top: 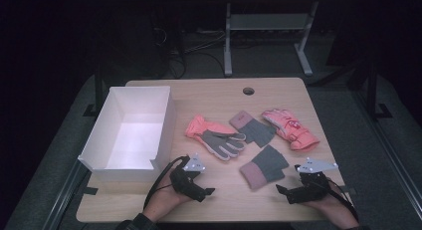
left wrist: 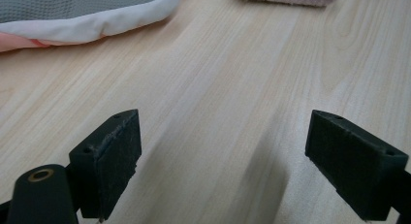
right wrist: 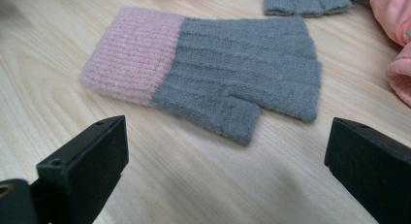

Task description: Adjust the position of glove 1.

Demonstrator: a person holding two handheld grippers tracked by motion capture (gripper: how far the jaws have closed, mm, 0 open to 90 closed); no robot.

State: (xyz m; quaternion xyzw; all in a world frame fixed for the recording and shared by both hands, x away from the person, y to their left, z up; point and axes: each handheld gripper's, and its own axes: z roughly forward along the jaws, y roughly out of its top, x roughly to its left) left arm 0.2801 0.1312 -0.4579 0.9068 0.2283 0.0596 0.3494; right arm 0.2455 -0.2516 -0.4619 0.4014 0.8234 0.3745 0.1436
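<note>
— So, how do the jaws of the left gripper (top: 208, 191) stand?

— Spread wide, with nothing between them. In the left gripper view there is bare table (left wrist: 228, 103) under and ahead of the two black jaws. The pads touch no cloth.

— And the right gripper (top: 281, 189)?

— Also spread wide and empty. In the right gripper view its jaws stand apart on either side of the frame, and the knit mitt (right wrist: 213, 73) lies flat on the wood just ahead of them, not touched.

— Where is that mitt on the table?

— Near the front edge, between the two grippers but closer to the right one; in the high view the knit mitt (top: 263, 166) has its pink cuff towards the person and its grey part pointing away.

— What else lies about?

— A second mitt (top: 252, 127) farther back, an orange glove (top: 215, 136) with a grey palm to the left of it, a pink glove (top: 289, 128) to the right, and a white box (top: 99, 140) at the table's left side, well apart from the left gripper's jaws.

— The hands?

— Each rests at the front edge, grippers pointing inward, toward each other.
</note>
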